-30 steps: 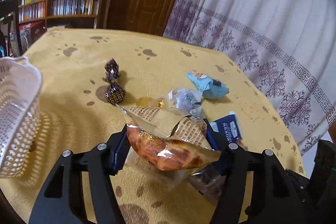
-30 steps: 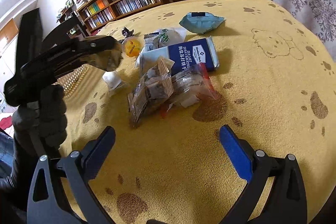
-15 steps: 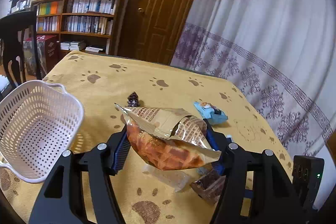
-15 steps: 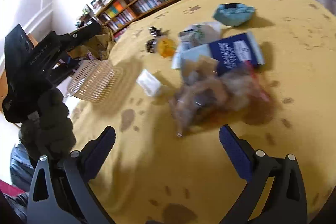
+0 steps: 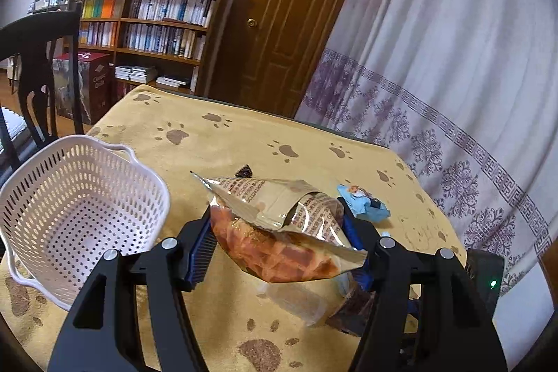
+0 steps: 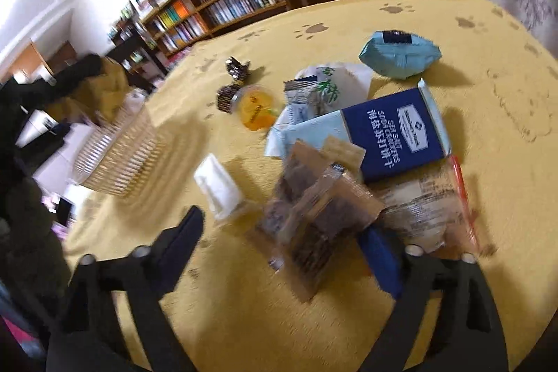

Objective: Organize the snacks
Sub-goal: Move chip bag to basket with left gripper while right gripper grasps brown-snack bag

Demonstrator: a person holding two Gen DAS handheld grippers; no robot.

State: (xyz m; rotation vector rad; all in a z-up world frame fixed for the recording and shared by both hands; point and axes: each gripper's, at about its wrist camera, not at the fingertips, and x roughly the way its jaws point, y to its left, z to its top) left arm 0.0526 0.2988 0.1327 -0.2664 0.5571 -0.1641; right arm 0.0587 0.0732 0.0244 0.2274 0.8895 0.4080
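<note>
My left gripper (image 5: 279,243) is shut on a tan snack bag with orange-red pieces (image 5: 282,232), held above the table just right of the white perforated basket (image 5: 69,208). My right gripper (image 6: 286,236) stands open low over the snack pile, its fingers on either side of a clear packet of brown bars (image 6: 314,215). Around it lie a blue cracker box (image 6: 394,131), a light blue pouch (image 6: 397,53), an orange jelly cup (image 6: 256,108), a white packet (image 6: 218,183) and dark wrapped candies (image 6: 237,68). The basket (image 6: 118,156) shows blurred at left in the right wrist view.
The table wears a yellow paw-print cloth (image 5: 226,142). A dark chair (image 5: 38,65) stands left of the table, with a bookshelf (image 5: 153,27) and a wooden door (image 5: 289,20) behind. A patterned curtain (image 5: 436,93) hangs along the right side.
My left gripper has lifted the tan bag off the pile and carried it left toward the basket. My right gripper has dropped and moved forward onto the pile.
</note>
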